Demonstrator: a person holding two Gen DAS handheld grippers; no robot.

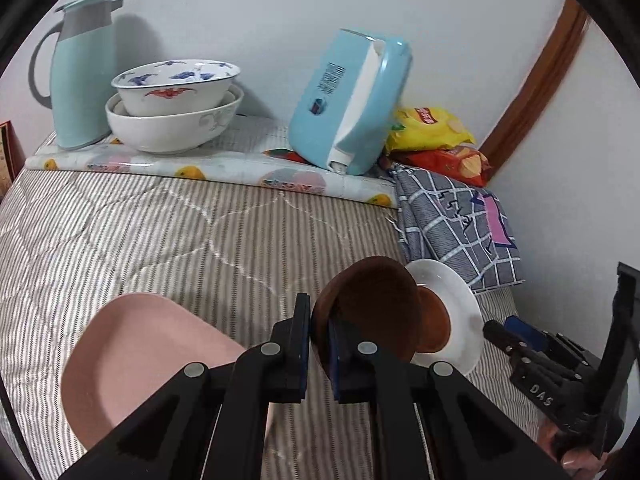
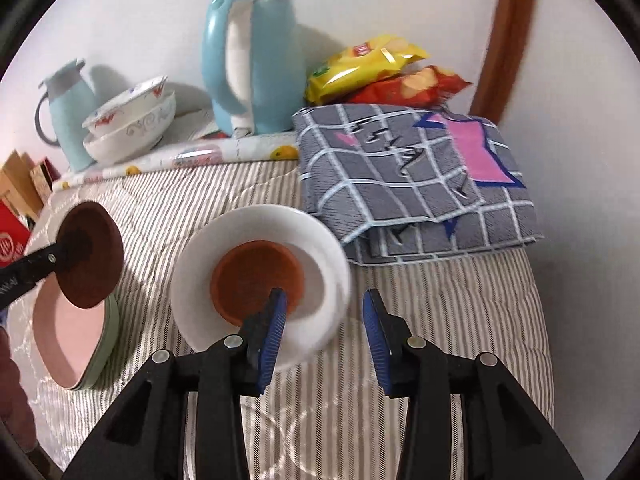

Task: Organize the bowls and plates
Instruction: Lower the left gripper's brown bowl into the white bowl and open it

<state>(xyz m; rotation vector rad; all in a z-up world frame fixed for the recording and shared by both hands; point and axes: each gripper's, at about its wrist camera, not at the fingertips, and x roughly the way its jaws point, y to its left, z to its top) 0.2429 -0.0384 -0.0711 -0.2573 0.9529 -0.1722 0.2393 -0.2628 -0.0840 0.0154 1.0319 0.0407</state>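
A striped quilt [image 2: 420,320] fills the whole floor of the scene, and at its back edge runs a fruit-print cloth [image 1: 224,164] against the wall. On the right sits a folded grey checked blanket [image 2: 400,176], with a yellow snack bag [image 2: 360,64] and a red snack bag [image 2: 408,88] piled behind it. A big blue jug [image 2: 256,68] leans on the wall; further left there's a pale green flask [image 1: 80,76] beside two stacked white bowls [image 1: 172,104], the painted one nested in the plain one.

Down on the quilt, a pink plate [image 2: 76,336] rests on a green plate [image 2: 108,340] at the left. In the middle, a white plate [image 2: 256,280] lies flat with a small brown dish [image 2: 256,280] sitting inside it.

Now the left gripper [image 1: 318,344]: clenched tight on the rim of a dark brown plate [image 1: 372,304], which hangs tilted in the air above the pink plate. The right gripper [image 2: 324,340] is released, jaws apart and gripping nothing, its left finger [image 2: 272,332] over the near rim of the white plate, the other over bare quilt.
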